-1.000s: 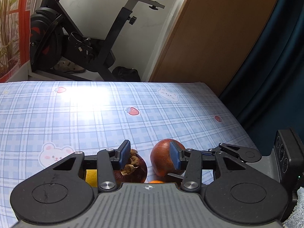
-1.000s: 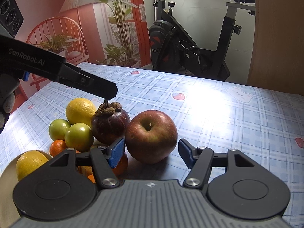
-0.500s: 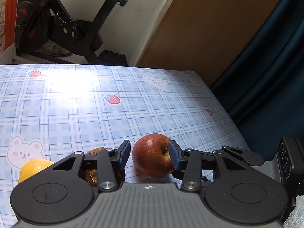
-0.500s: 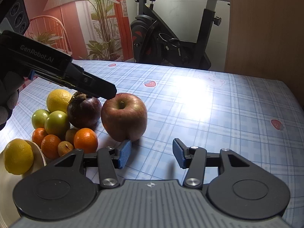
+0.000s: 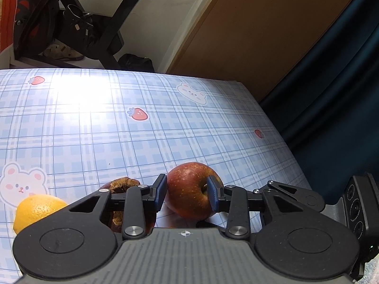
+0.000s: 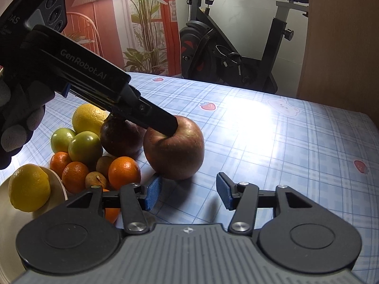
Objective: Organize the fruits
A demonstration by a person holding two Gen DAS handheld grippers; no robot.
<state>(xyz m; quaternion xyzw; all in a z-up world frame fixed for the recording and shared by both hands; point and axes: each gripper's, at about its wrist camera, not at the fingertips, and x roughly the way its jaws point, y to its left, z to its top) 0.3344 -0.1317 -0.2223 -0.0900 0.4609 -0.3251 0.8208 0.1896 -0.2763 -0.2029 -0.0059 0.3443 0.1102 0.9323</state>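
On the blue plaid tablecloth (image 5: 165, 142), your left gripper (image 5: 187, 193) is closing its jaws around the round red apple (image 5: 189, 189), pads touching its sides. Your right gripper (image 6: 188, 193) hangs empty, jaws widening, just before the apple.

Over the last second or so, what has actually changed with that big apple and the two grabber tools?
The left gripper came down from over the mangosteen onto the apple and its jaws are closing on both sides of it. The right gripper drew back from the apple; nothing is between its jaws, which are opening. The fruit pile, the plate and its lemon stayed put.
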